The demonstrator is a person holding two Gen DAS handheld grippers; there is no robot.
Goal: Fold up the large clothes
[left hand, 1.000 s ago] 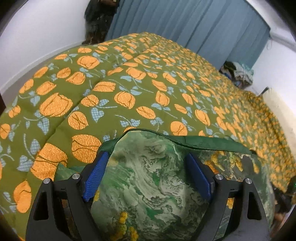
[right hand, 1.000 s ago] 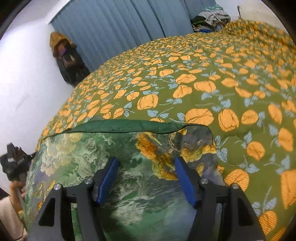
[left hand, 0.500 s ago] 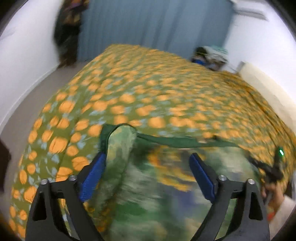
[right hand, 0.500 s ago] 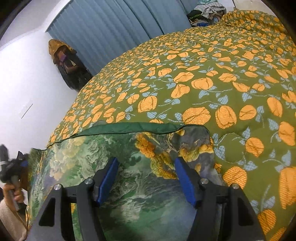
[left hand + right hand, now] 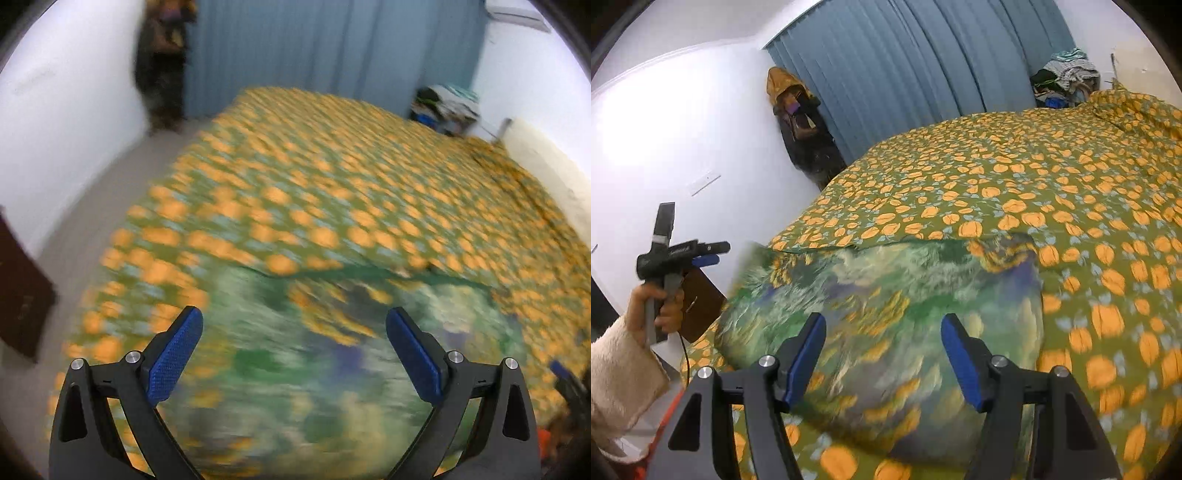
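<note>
A green garment (image 5: 886,288) with a painted landscape and yellow flower print lies spread on the near corner of the bed, its dark green hem towards the far side. It also shows, blurred, in the left wrist view (image 5: 332,354). My left gripper (image 5: 294,321) is open and empty, raised above the garment; it shows from the side in the right wrist view (image 5: 683,253), held in a hand. My right gripper (image 5: 883,326) is open and empty above the garment's near part.
The bed (image 5: 1015,173) has an olive cover with orange flowers. Blue curtains (image 5: 923,74) hang behind it. Dark coats (image 5: 798,122) hang in the corner. A clothes pile (image 5: 1063,79) sits at the far right. A dark brown cabinet (image 5: 22,288) stands left of the bed.
Both grippers have pulled up and back from the garment. The left one rose and swung right fast. The garment now lies flat and spread on the bed.
</note>
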